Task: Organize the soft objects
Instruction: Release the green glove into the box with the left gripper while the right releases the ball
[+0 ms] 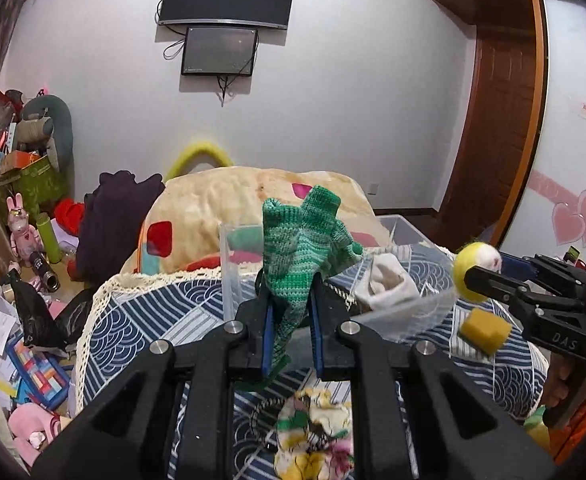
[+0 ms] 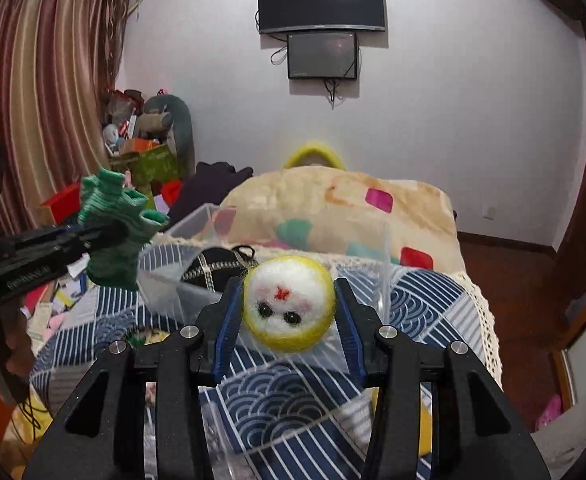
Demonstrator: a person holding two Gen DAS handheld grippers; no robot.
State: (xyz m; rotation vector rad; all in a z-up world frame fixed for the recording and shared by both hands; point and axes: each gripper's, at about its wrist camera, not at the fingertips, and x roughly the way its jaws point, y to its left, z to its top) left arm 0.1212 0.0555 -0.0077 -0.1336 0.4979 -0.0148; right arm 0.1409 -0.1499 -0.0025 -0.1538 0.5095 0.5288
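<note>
The left tongs [image 1: 289, 320] are raised above the bed [image 1: 165, 312], closed on a green knitted glove [image 1: 301, 256] that stands up from between the blue pads, fingers splayed upward. The right tongs [image 2: 289, 312] are level with them on the right side, closed on a yellow and white felt ball [image 2: 289, 304] with a small face of two black eyes and a red mark.

The left wrist view shows a clear plastic box [image 1: 405, 312] on the bed just beyond the glove, with a white sock [image 1: 389, 284] inside, a yellow sponge block [image 1: 485, 330] by its right edge, and a floral cloth [image 1: 313, 432] on the bed below the tongs. The right wrist view instead shows a black pouch with a glittery strap [image 2: 213, 268] inside a clear box [image 2: 173, 284], behind the ball.

A cream blanket with coloured patches [image 2: 333, 208] is heaped at the far end of the bed. Two dark screens [image 2: 321, 4] hang on the wall. Clutter covers the floor [image 1: 17, 344] along the bed's left edge.
</note>
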